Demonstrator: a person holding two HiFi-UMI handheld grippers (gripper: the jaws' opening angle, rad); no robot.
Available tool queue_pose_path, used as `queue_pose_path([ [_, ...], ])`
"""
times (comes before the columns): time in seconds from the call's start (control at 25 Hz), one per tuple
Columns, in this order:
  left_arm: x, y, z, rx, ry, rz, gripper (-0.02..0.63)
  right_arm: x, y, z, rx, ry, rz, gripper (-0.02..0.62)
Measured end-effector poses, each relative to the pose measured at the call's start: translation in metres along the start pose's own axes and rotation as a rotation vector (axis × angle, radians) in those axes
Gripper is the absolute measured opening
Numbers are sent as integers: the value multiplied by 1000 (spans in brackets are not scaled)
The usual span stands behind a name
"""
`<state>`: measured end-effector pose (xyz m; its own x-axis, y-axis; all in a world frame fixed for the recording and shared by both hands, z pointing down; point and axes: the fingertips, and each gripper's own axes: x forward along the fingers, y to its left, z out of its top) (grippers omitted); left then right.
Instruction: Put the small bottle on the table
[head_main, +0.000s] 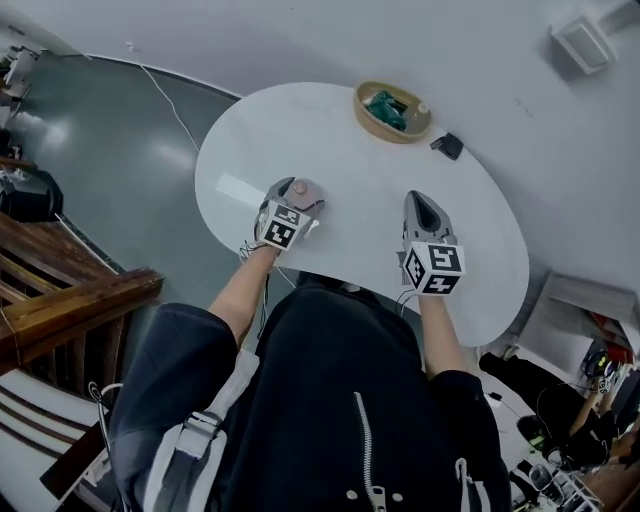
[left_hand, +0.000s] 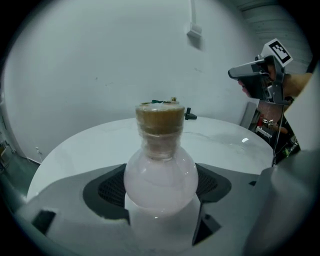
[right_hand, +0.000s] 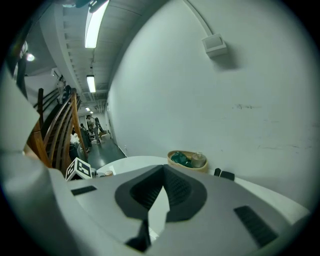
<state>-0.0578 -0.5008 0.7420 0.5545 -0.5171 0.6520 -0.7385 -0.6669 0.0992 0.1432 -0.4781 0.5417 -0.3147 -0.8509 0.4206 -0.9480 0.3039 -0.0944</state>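
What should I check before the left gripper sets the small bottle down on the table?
1. Small bottle clamped between the left gripper jaws: ok.
2. Bottle upright against the table line, brown cap on: ok.
3. Bare table ahead of the left gripper for the set-down: ok.
4. Basket and small black object at the far edge, apart from that spot: ok.
5. Right gripper empty, jaws together, off to the side: ok.
6. Bottle's base touching the tabletop: cannot tell, its underside is hidden.
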Motion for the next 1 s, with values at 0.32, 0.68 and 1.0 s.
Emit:
queue_pose_path([
  [0.32,24,5,-10,13,62,-40,396,-7,-5,-8,26,5,-60,3],
  [0.68,28,4,-27,34,102,-71,396,-17,-2,-11,44,4,-106,3],
  [1.0,27,2,-36,131,134,-18,397,-30,-4,-18,62,6,-124,3],
])
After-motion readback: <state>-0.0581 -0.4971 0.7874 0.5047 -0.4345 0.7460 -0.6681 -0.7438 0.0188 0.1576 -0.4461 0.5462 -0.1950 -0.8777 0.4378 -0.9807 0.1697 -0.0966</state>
